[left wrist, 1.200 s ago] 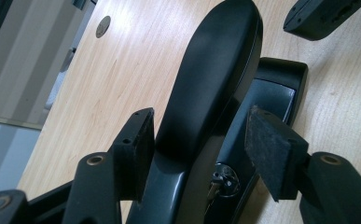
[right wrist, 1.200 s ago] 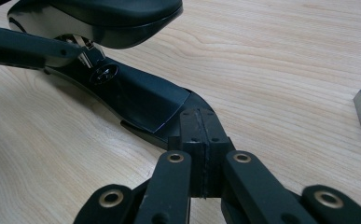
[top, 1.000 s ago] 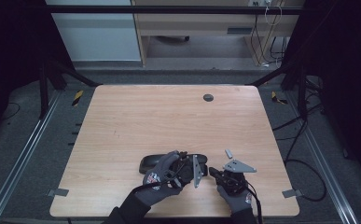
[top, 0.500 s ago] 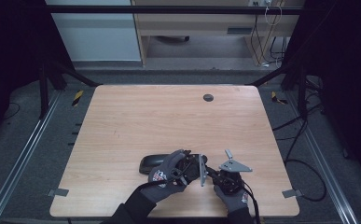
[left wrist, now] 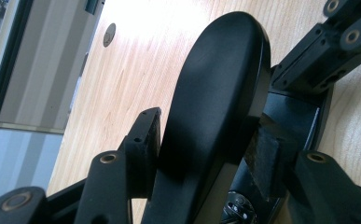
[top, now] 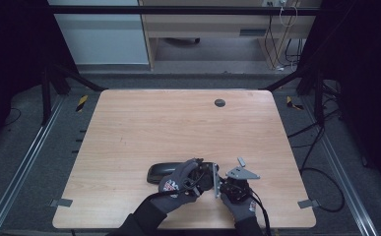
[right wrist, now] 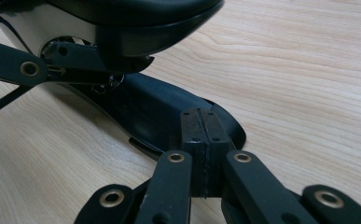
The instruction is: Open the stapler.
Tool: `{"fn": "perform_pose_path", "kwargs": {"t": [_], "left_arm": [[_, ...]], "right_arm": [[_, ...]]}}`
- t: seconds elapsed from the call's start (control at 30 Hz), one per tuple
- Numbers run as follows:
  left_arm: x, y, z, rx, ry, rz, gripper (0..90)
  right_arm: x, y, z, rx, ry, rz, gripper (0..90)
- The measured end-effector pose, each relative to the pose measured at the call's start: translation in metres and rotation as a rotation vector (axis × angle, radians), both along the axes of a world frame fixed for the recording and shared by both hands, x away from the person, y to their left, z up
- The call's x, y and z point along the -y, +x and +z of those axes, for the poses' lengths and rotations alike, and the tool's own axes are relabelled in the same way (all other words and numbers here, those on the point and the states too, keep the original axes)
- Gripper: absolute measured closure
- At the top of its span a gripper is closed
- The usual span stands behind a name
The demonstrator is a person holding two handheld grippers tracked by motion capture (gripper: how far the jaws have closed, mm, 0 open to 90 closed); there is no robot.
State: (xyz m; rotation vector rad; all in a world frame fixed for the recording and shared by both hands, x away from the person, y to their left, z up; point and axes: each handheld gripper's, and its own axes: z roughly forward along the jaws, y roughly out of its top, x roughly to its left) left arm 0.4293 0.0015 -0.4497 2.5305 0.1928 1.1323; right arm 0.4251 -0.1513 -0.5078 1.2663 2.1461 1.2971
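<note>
Pale wooden table [top: 143, 128], one round grommet [top: 219, 103] toward its far edge, grey floor around it. Item: black hinged glasses case [top: 159, 172], lay at lower centre of the high view. Left gripper [left wrist: 206, 140] had its lid [left wrist: 215, 93] between the jaws, which had just been closing; whether both pads pressed could not be told. Right gripper [right wrist: 200, 135] was fully closed, pads together, tips against the case's lower shell [right wrist: 159, 112].

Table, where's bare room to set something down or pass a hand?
Free: the table across its far half around the round grommet, both side margins, the near-left corner. Crowded: near middle, where the black case, left hand and right hand bunch.
</note>
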Motion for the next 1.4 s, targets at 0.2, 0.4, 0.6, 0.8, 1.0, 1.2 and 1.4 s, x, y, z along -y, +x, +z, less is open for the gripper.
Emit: {"fn": "perform_pose_path", "kwargs": {"t": [0.2,0.4,0.6,0.8,1.0,1.2,1.4], "left_arm": [[-0.0001,-0.0005,-0.0004,0.006,0.001,0.001,49.3],[-0.0002,-0.0004,-0.0004,0.012,0.002,-0.001,49.4],[0.0002,-0.0008,-0.0008,0.014,-0.004,0.005,49.4],[-0.001,-0.0008,0.001,0.011,-0.006,0.011,49.3],[-0.0015,-0.0006,0.0011,0.007,-0.014,0.011,49.3],[-0.0017,-0.0008,0.0014,0.007,-0.014,0.011,49.3],[-0.0025,-0.0007,0.0011,-0.001,-0.037,0.011,49.1]], "right_arm": [[-0.0022,0.001,-0.0008,0.008,0.007,-0.002,90.0],[-0.004,0.0001,-0.0007,0.005,0.01,0.015,90.0],[-0.0031,0.0007,-0.0011,-0.007,0.028,0.015,90.0],[-0.0039,-0.0004,-0.0012,-0.004,0.023,0.01,90.0],[-0.0032,0.0,-0.0016,-0.01,0.034,0.007,90.0],[-0.0041,-0.001,-0.0015,-0.009,0.032,-0.001,90.0],[-0.0033,-0.0004,-0.0018,-0.012,0.037,0.001,90.0]]}}
